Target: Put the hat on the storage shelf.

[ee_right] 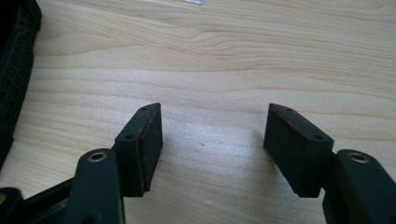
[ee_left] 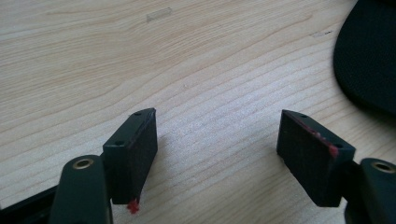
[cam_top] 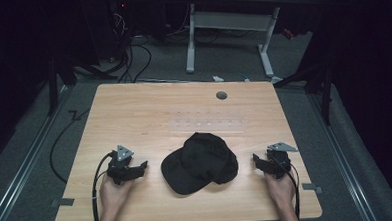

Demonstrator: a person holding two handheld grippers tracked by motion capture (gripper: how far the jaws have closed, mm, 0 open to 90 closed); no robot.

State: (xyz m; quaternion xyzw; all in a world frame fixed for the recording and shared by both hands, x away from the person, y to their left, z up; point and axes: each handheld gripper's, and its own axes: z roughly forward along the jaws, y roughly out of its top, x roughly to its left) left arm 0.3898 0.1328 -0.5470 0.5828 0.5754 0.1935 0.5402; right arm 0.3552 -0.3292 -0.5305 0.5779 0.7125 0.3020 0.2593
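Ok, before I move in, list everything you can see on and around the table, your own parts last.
cap: one, black, near-centre of the table, between the two grippers, touched by neither
table: one, light wood
grommet: one, grey, round, far edge of the tabletop
clear strip: one, see-through, just beyond the cap
second table: one, white legs, on the floor behind
left gripper: one, black, left of the cap, jaws open
right gripper: one, black, right of the cap, jaws open
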